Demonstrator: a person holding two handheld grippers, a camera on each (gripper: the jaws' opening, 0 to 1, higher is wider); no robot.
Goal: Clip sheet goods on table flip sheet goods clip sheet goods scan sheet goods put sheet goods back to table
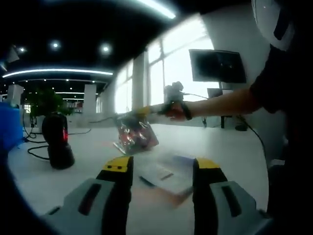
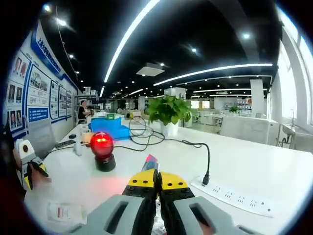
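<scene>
Right gripper view: sheet goods [image 2: 150, 162] mostly behind hand-held gripper [image 2: 157, 179].

Your left gripper [image 1: 159, 183] and right gripper [image 2: 157, 188] have grey bodies with yellow-and-black jaw tips (dark slots along each), and you wear a dark short sleeve [image 1: 274, 73]

1. Left gripper view: low over the white surface [image 1: 230, 147], facing the windows; scanner [image 1: 57, 139] on its left, near.
2. Right gripper view: just above the same surface [image 2: 254, 171], facing down the office.
3. Shared: surface and scanner [image 2: 102, 145].
</scene>
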